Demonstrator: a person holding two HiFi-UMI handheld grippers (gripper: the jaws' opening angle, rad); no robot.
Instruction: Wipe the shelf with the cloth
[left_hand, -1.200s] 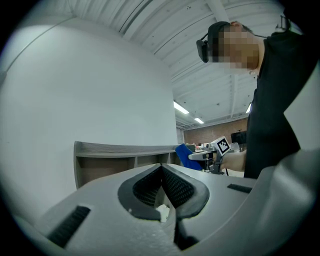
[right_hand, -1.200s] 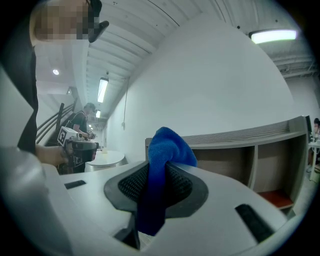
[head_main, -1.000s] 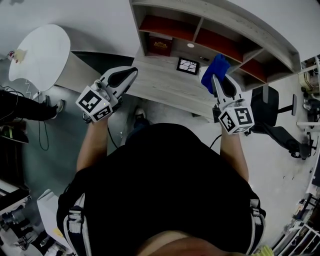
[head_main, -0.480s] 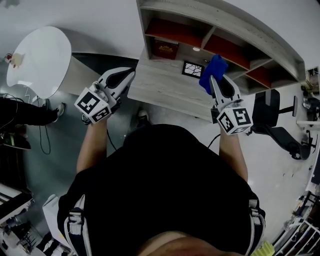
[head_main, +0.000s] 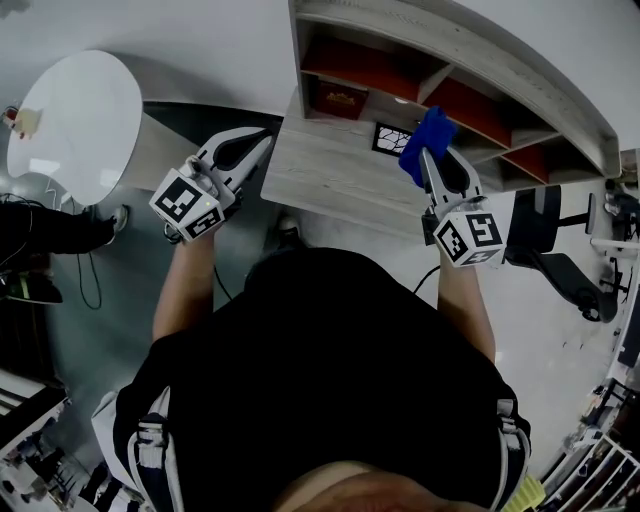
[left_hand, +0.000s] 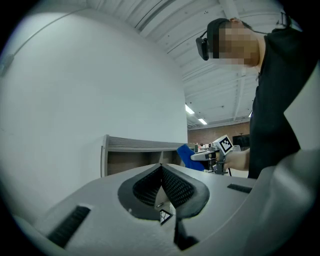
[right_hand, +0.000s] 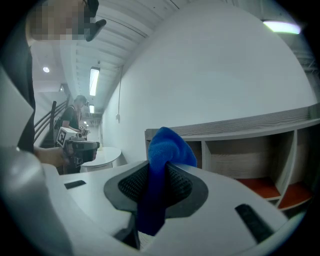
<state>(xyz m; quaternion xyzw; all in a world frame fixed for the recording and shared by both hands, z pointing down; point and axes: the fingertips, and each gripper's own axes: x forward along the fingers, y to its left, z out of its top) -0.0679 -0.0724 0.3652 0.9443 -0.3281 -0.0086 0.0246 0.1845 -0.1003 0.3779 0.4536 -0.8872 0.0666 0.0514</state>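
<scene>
Looking down from the head view, the right gripper (head_main: 437, 165) hovers over the counter (head_main: 330, 175) with the blue cloth (head_main: 428, 133) bunched at its tip, close in front of the shelf (head_main: 470, 55) but not touching any board that I can see. A small framed picture (head_main: 392, 139) stands on the counter just beside the cloth, and a red box (head_main: 335, 98) sits in the left compartment. Either could be knocked if the wipe swings wide. The left gripper (head_main: 258, 143) hangs off the counter's left edge, well apart from the cloth.

From the left gripper view, its fingers (left_hand: 172, 185) are pressed together with nothing between them, so it offers no help steadying anything. The cloth shows far off, in front of the shelf's open face.

From the right gripper view, the fingers (right_hand: 182, 182) pinch the cloth across its middle. A rounded wad pokes out above the tips and a tail hangs down below them. My worry is the grip: only a narrow band is clamped, so dragging the wad along rough wood could tug it loose. If the wad folds back, the hard fingertips may scrape the board instead of the fabric. The compartments look low, so the gripper body may also bump an upper board when reaching in.
</scene>
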